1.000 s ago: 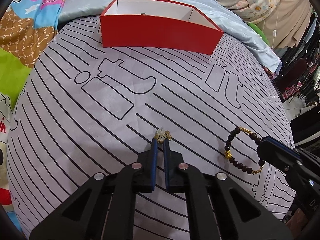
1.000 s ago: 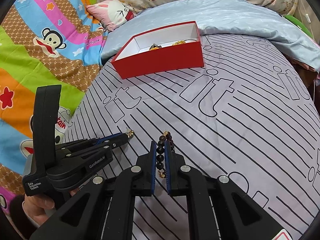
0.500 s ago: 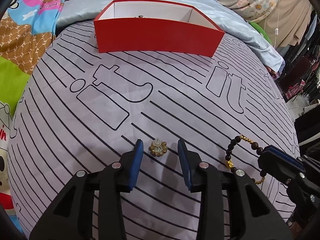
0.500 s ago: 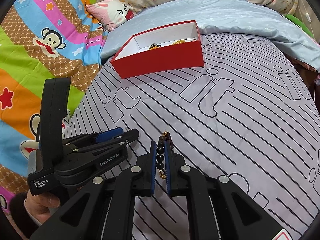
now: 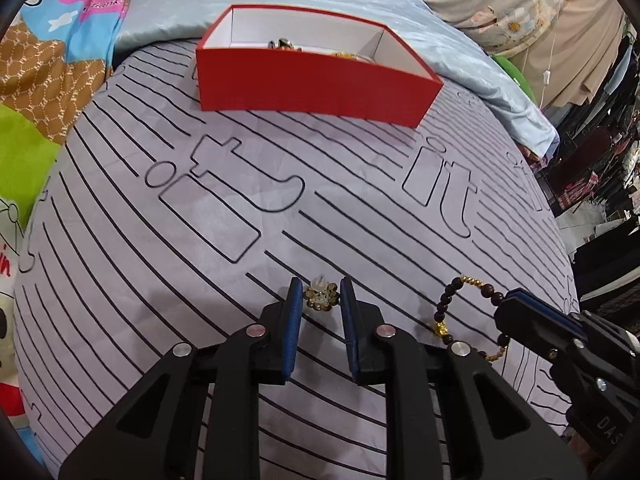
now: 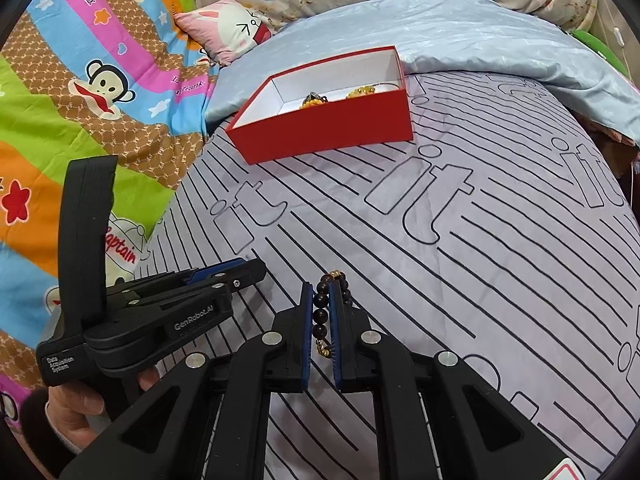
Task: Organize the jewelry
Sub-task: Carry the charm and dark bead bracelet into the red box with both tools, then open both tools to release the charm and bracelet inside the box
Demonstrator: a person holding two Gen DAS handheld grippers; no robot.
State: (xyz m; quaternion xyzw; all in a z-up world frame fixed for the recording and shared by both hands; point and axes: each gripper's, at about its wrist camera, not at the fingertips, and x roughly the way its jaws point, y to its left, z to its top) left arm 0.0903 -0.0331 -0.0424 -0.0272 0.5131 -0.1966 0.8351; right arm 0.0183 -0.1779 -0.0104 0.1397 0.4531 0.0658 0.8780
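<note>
A small gold flower earring [image 5: 321, 297] lies on the striped sheet between the tips of my left gripper [image 5: 319, 294], which is open around it with a small gap on each side. My right gripper [image 6: 320, 300] is shut on a dark bead bracelet [image 6: 321, 312] with gold beads; the bracelet also shows in the left wrist view [image 5: 452, 308], at the right gripper's tip [image 5: 516, 300]. A red box [image 5: 316, 84] with a white inside stands at the far side and holds gold pieces [image 6: 320, 99]. The left gripper [image 6: 240, 274] lies left of the right one.
The bed has a grey sheet with black stripes [image 5: 200, 240]. A pale blue pillow [image 6: 460, 36] lies behind the box. A colourful cartoon blanket [image 6: 80, 100] covers the left side. Clothes hang at the right edge [image 5: 600, 80].
My left gripper opened, let the earring rest on the sheet, then narrowed around it again and rose slightly. The right gripper stayed shut on the bracelet, hardly moving.
</note>
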